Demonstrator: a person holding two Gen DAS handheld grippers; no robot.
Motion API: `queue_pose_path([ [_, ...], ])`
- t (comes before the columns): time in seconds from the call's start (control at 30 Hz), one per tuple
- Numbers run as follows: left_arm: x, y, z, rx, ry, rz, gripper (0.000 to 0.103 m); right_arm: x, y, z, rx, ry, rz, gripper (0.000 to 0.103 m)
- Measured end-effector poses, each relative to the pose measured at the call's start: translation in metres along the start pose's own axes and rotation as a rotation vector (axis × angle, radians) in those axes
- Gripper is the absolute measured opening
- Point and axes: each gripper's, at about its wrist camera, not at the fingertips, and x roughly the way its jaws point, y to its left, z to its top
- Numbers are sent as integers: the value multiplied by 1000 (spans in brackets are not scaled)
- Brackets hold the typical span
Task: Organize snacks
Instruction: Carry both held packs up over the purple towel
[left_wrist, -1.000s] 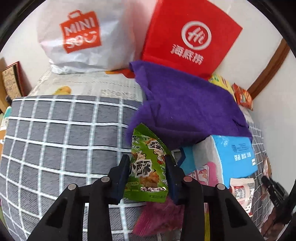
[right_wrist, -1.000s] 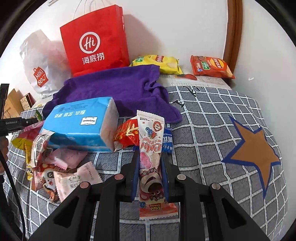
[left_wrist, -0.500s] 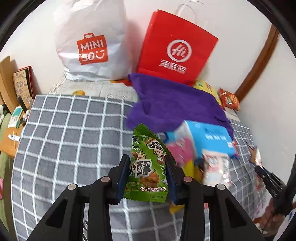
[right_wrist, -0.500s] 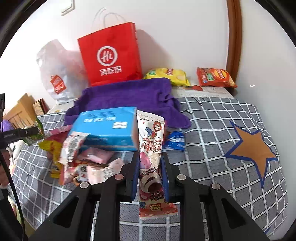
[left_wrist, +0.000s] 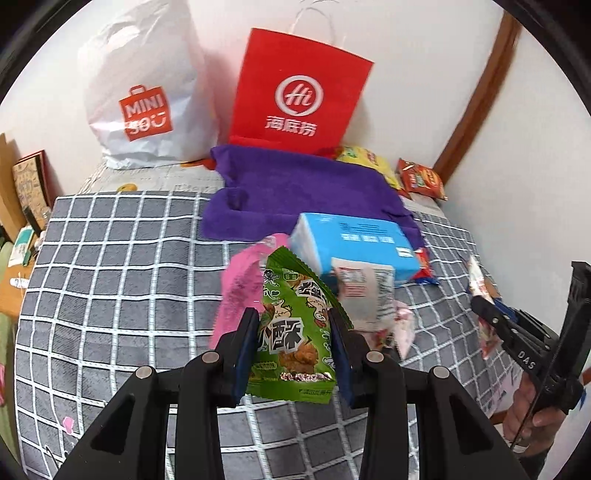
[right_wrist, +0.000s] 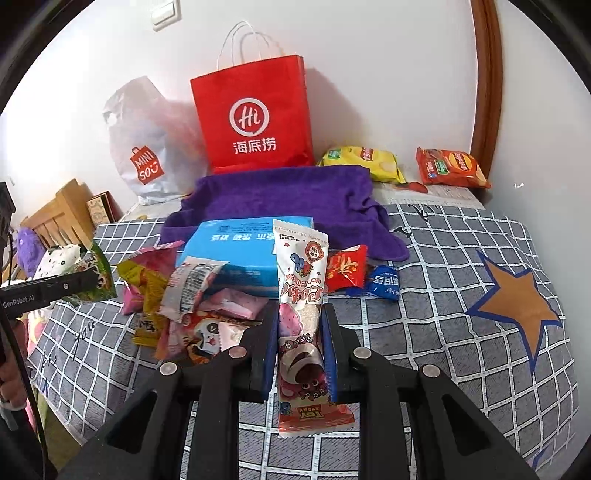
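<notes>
The grey checked bedspread (left_wrist: 110, 280) lies bare to the left of the snack pile (right_wrist: 192, 306), and bare again on the right around the brown star patch (right_wrist: 517, 306); its near edge drops off at lower left in the right wrist view; the left gripper (left_wrist: 293, 343) is clamped on a green snack packet (left_wrist: 295, 332) held clear above the cover; the right gripper (right_wrist: 300, 347) pinches a long pink-and-white Toy Story bar wrapper (right_wrist: 301, 317) upright between closed fingers; since a second ago both have lifted and drawn back, so the pile and blue tissue pack (right_wrist: 240, 251) look farther off; behind lie a purple towel (right_wrist: 295, 195), a red paper bag (right_wrist: 255, 114) and a white Miniso bag (left_wrist: 144, 92) against the white wall.
</notes>
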Motion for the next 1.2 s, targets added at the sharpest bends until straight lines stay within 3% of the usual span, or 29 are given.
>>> queue_pose_path([
  [0.4,-5,-38,24,89,-17,-49,35,-6,8,18,-4,-19,-1,22],
  [0.67,2,-43,55,114,-25,-47,35,7,15,56,-3,-43,13,22],
  [1.2,42,-41,133,134,-31,-31,35,73,14,141,-49,-18,-1,22],
])
